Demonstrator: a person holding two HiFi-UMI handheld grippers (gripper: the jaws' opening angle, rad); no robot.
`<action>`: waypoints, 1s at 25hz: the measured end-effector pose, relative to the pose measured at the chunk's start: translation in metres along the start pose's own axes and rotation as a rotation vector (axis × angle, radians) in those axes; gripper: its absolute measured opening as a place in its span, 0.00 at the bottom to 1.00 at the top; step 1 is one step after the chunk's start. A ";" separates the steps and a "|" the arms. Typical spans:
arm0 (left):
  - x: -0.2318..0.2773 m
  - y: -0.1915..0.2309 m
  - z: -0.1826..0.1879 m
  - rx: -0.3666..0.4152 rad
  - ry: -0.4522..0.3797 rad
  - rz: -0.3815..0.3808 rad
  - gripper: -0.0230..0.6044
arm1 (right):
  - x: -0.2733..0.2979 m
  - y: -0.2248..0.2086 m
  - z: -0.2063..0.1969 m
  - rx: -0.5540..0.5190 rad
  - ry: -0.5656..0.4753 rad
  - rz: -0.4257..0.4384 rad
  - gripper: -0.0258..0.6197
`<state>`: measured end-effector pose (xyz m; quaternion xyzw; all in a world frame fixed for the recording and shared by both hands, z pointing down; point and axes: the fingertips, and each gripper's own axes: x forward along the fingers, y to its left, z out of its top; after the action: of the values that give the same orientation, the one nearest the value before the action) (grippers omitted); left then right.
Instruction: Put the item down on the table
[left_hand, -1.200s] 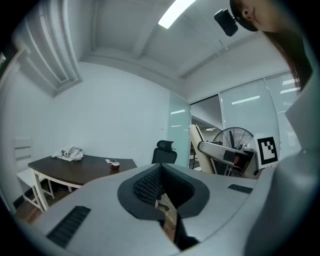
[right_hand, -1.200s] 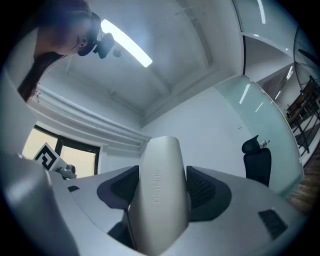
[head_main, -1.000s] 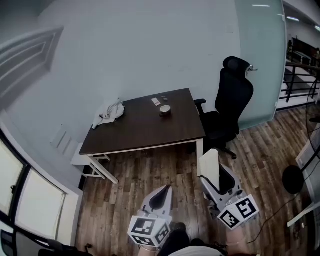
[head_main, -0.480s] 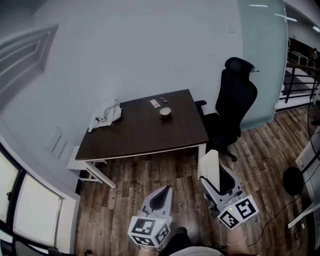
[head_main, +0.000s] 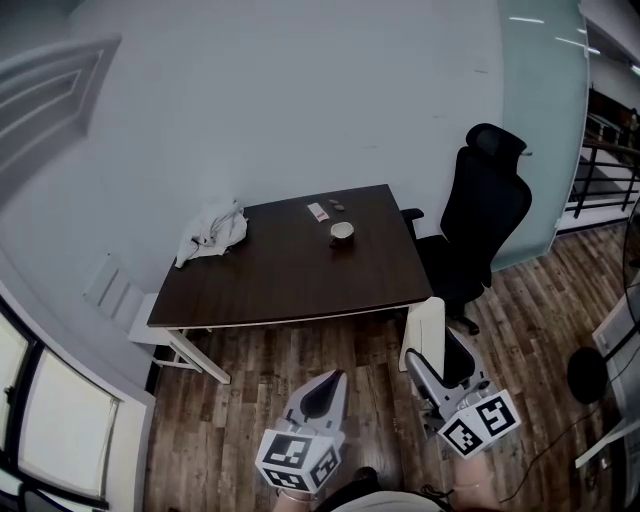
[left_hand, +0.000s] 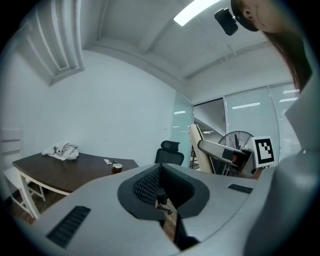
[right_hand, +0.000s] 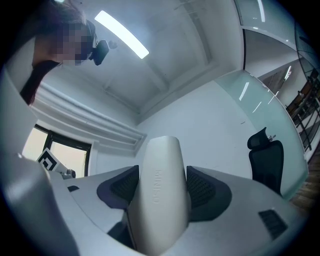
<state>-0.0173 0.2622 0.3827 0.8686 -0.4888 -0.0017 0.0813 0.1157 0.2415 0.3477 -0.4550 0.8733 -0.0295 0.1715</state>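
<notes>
A long cream-white rounded item stands between the jaws of my right gripper, which is shut on it. In the head view the item sticks up from the right gripper, held low over the wood floor in front of the dark table. My left gripper hangs beside it to the left, jaws shut with nothing between them; in the left gripper view its jaws meet, and the right gripper with the item shows to the right.
On the table lie a crumpled white cloth, a small round bowl, a white strip and a small dark piece. A black office chair stands at the table's right end. A standing fan is behind.
The head view has shifted: table and chair sit slightly further right and lower in the picture. Both grippers keep their places and their hold.
</notes>
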 end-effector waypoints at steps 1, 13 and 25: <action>0.003 0.007 0.002 0.000 -0.003 -0.003 0.07 | 0.007 0.000 -0.001 -0.004 -0.001 -0.002 0.51; 0.030 0.067 0.021 -0.011 -0.013 -0.065 0.07 | 0.071 0.007 -0.012 -0.036 -0.006 -0.041 0.51; 0.054 0.089 0.019 -0.024 -0.001 -0.090 0.07 | 0.103 -0.002 -0.025 -0.074 0.005 -0.052 0.51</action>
<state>-0.0665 0.1682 0.3806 0.8887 -0.4491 -0.0116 0.0912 0.0551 0.1550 0.3435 -0.4836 0.8620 -0.0030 0.1516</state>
